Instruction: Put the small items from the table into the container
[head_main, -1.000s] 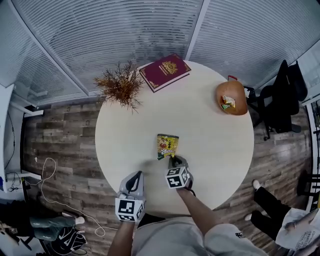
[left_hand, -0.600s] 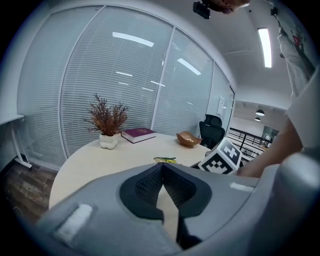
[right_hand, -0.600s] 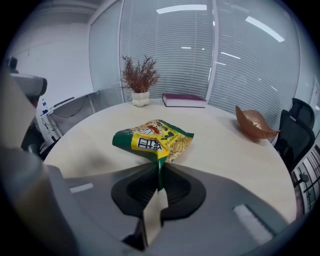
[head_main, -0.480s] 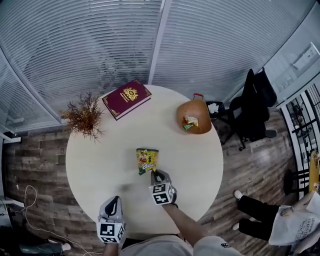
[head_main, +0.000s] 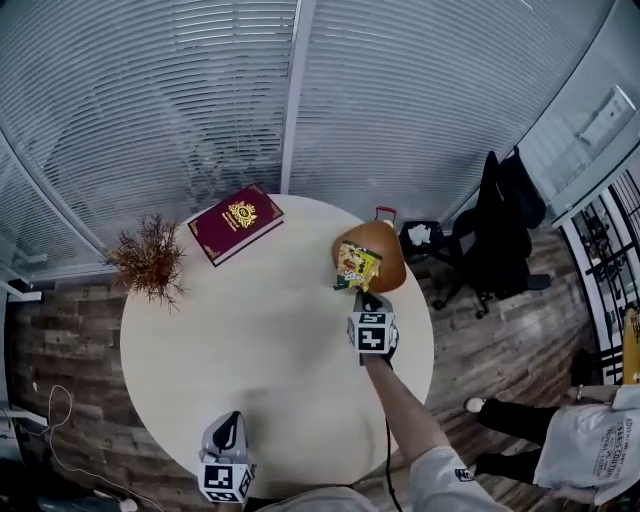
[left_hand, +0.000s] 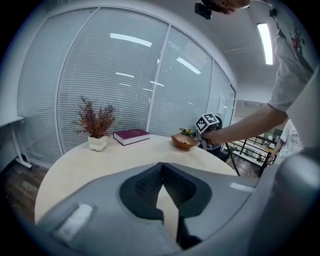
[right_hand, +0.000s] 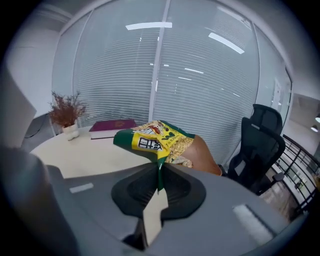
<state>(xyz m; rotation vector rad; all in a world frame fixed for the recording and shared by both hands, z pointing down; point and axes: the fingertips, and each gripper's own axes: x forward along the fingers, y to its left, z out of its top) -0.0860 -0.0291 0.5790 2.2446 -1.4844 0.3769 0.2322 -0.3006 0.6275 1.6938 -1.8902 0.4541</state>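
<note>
The room is lit brightly and evenly from above — a ceiling strip light (left_hand: 263, 42) is seen glowing in the left gripper view, and pale bars of glare are thrown onto the blinds (right_hand: 148, 25). Hardly any shadow is cast on the table (head_main: 270, 340). Straight lines are bent hard by the fisheye lenses, and black corners are left in both gripper views. The snack packet (right_hand: 155, 140) is rendered fairly sharp, while the right gripper (right_hand: 158, 165) and left gripper (left_hand: 162, 164) are shown soft.
</note>
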